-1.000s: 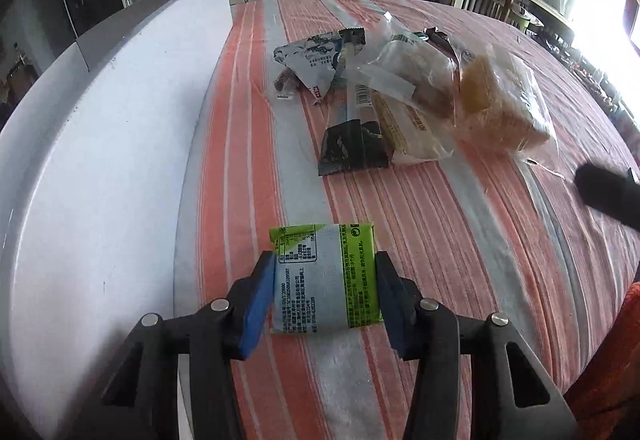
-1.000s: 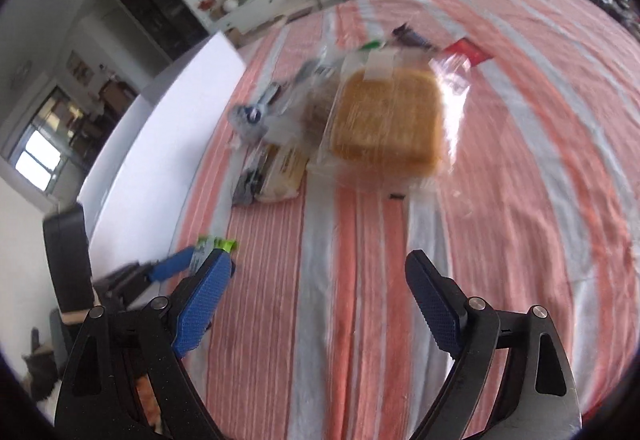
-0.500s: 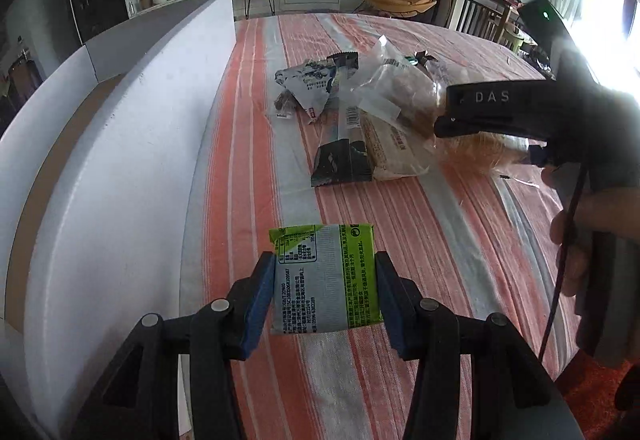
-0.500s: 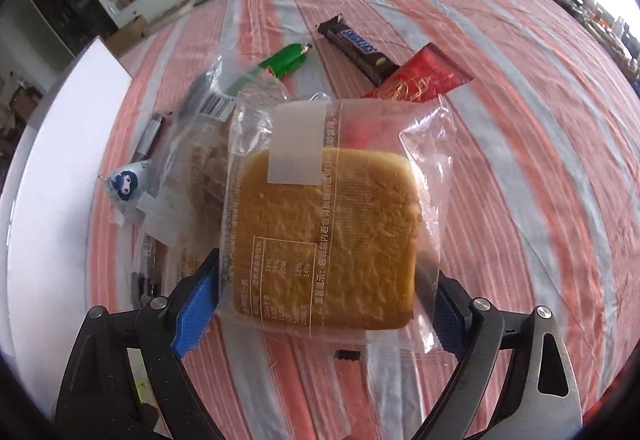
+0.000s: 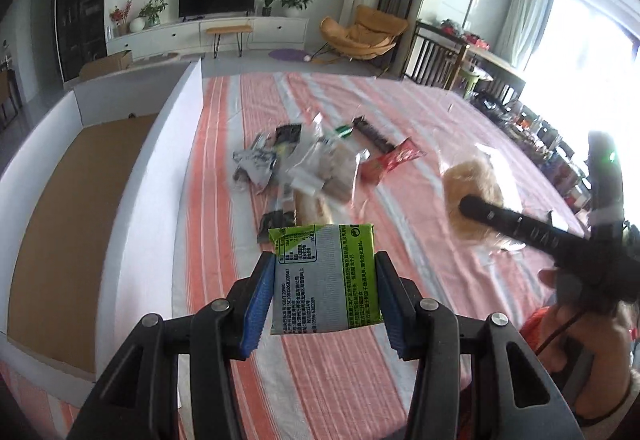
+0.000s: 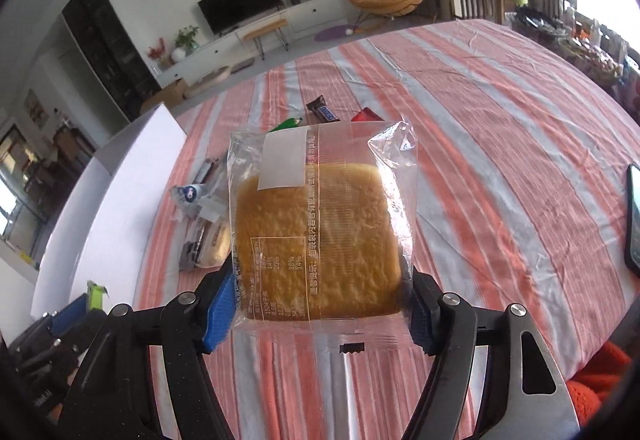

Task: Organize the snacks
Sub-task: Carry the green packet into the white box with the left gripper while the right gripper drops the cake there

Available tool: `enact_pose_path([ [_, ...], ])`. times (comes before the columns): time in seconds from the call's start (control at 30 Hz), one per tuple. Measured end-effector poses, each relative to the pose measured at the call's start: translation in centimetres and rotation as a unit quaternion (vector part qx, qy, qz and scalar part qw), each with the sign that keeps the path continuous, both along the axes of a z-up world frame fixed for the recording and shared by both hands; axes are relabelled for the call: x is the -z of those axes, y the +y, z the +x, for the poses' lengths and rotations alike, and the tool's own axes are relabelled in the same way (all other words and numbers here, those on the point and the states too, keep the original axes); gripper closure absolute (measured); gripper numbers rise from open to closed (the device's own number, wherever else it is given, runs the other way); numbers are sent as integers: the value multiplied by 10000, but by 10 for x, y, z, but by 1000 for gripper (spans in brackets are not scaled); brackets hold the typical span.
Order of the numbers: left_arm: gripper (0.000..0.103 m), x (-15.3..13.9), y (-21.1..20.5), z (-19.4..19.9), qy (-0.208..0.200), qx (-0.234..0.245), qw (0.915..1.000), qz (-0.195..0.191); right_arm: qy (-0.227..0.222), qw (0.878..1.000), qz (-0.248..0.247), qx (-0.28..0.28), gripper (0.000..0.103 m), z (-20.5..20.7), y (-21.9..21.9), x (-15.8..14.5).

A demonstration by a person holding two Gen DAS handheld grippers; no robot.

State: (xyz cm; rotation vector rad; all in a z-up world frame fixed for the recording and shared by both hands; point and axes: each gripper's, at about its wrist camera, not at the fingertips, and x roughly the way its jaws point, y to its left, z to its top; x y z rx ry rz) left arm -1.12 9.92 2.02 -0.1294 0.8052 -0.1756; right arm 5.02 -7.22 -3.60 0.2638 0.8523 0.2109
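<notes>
Left wrist view has my left gripper [image 5: 324,292] raised above the striped tablecloth [image 5: 420,111], its blue pads clamped on the sides of a green-and-silver snack packet [image 5: 326,278] held flat and facing up. At about 9 o'clock sits the white box [image 5: 152,175] with its brown cardboard floor. At 12 o'clock, farther out on the cloth, I see the remaining pile of snacks [image 5: 312,167], smeared by motion so I cannot read any wrapper. At 3 o'clock my right gripper [image 5: 468,205] reaches in, blurred, with a pale cake shape behind its tip. Right wrist view shows the right gripper [image 6: 320,304] lifted off the cloth, fingers pressed on both edges of a clear bag of yellow sponge cake [image 6: 320,240]. That bag hides most of the pile; only a chocolate bar [image 6: 323,111] and a red packet [image 6: 366,115] peek over it at 12 o'clock. A phone [image 6: 633,215] is cut off at 3 o'clock.
</notes>
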Motion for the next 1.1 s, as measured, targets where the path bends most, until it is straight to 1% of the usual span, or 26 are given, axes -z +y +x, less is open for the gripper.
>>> enact_pose_path([
  [0.1, 55, -21, 8, -8, -172, -43, 9998, -60, -136, 9997, 63, -190, 31, -6, 9, -11],
  [0.23, 55, -38, 31, -14, -257, -233, 9993, -171, -295, 9986, 171, -396, 31, -17, 21, -26],
  [0.33, 55, -48, 58, -16, -309, -484, 9980, -249, -484, 9968, 100, -631, 31, -22, 37, -41],
  [0.43, 55, -56, 94, -18, -375, -871, 9950, -308, -695, 9931, 7, -949, 31, -27, 61, -58],
  [0.53, 55, -63, 131, -20, -462, -1344, 9895, -277, -856, 9870, 57, -1361, 30, -27, 95, -80],
  [0.6, 55, -65, 159, -23, -493, -1684, 9842, -218, -941, 9814, 122, -1671, 30, -28, 120, -96],
  [0.77, 55, -57, 218, -27, -409, -2392, 9701, 48, -1146, 9590, 179, -2585, 30, -26, 201, -131],
  [0.83, 55, -49, 236, -29, -340, -2644, 9638, 106, -1179, 9506, 169, -2866, 30, -21, 233, -134],
  [0.9, 54, -35, 251, -28, -221, -2958, 9545, 303, -1108, 9433, 132, -3128, 27, -12, 266, -126],
  [0.93, 51, -28, 257, -27, -129, -3046, 9516, 393, -945, 9405, 28, -3265, 24, -5, 283, -116],
  [0.97, 45, -18, 261, -25, 38, -3144, 9479, 509, -629, 9386, -177, -3387, 21, 2, 302, -102],
  [1.0, 26, -12, 264, -25, 155, -3201, 9456, 558, -397, 9375, -319, -3442, 21, 4, 313, -91],
  [1.03, 10, -4, 266, -23, 244, -3250, 9436, 588, -238, 9358, -361, -3500, 21, 7, 319, -83],
  [1.1, 7, 5, 266, -26, 273, -3271, 9424, 636, -242, 9344, -300, -3541, 21, 5, 313, -74],
])
